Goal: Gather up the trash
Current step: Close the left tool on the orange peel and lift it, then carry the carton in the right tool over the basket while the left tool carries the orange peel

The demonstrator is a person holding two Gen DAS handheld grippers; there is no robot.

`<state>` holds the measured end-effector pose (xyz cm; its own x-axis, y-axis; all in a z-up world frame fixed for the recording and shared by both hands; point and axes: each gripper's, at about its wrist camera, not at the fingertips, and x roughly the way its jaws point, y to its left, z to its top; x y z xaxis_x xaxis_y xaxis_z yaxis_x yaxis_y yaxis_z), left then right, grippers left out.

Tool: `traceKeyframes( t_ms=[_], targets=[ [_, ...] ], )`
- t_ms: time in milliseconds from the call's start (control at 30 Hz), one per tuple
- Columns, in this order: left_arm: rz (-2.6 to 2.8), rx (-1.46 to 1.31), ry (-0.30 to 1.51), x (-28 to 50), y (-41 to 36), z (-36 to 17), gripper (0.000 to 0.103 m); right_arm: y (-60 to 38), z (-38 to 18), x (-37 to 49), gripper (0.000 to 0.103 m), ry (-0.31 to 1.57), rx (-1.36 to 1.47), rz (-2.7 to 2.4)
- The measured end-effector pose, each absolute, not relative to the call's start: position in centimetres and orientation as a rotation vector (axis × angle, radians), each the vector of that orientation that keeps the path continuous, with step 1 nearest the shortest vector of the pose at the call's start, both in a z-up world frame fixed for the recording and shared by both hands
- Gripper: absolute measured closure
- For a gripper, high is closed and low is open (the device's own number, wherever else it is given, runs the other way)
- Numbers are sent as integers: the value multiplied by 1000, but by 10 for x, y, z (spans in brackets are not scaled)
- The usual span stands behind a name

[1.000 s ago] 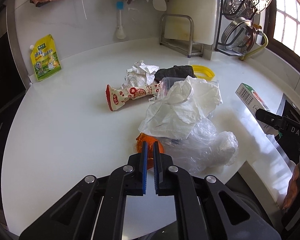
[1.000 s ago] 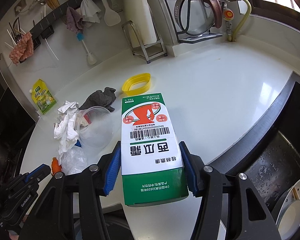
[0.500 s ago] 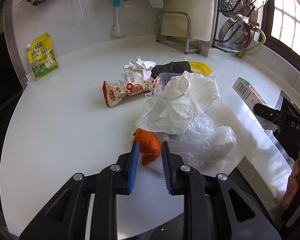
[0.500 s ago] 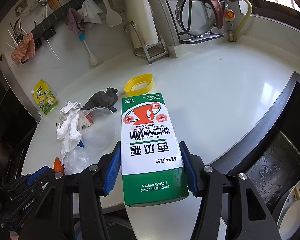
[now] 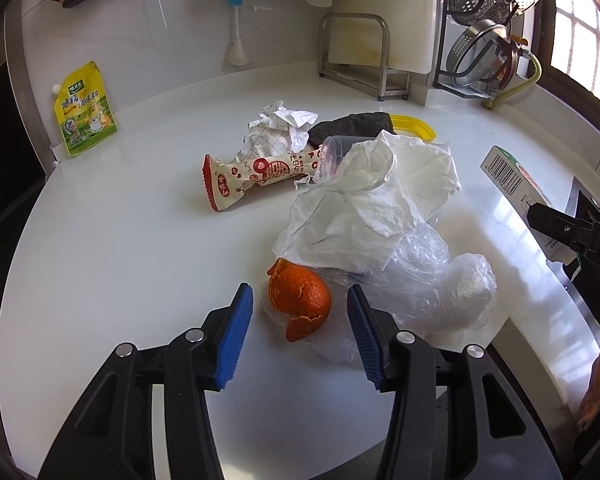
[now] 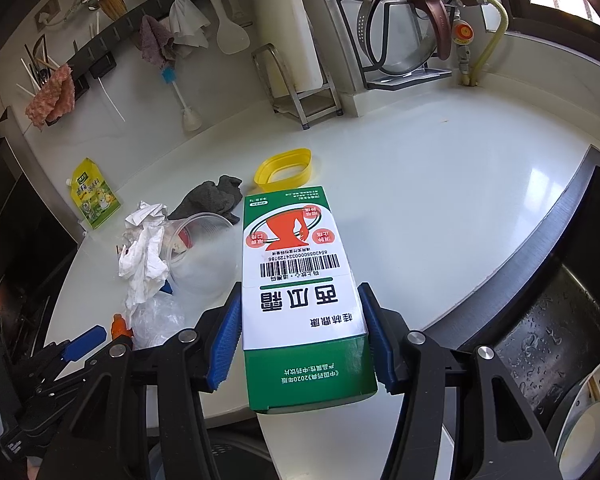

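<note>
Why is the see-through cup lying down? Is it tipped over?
Yes, tipped over. The clear plastic cup lies on its side on the white counter, its open mouth facing sideways beside the crumpled white tissue.

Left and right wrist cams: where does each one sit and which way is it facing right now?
Left wrist: on the left gripper, looking forward and down over the countertop; its open blue fingers flank the orange peel; the right gripper shows at the right edge.
Right wrist: on the right gripper, facing the back wall, shut on the green and white box; the left gripper shows lower left.
Shared: peel, white tissue, clear cup, yellow ring, box.
</note>
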<state>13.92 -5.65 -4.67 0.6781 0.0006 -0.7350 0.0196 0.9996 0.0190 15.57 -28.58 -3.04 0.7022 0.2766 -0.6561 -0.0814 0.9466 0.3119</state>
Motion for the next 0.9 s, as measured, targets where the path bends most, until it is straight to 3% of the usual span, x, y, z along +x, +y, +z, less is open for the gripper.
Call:
traceKeyframes(
  t_ms=[100,233,900],
  targets=[
    [-13,29,834,141,-56,-49,77,-285,-31,156,49,770,268,203],
    [-21,9,827,140,-52,-46,84,-285,-31,156,49,772,269,207],
    [-20,-24,759,107,-24,-11,86,-301,-29,134,49,737,308,194]
  ],
)
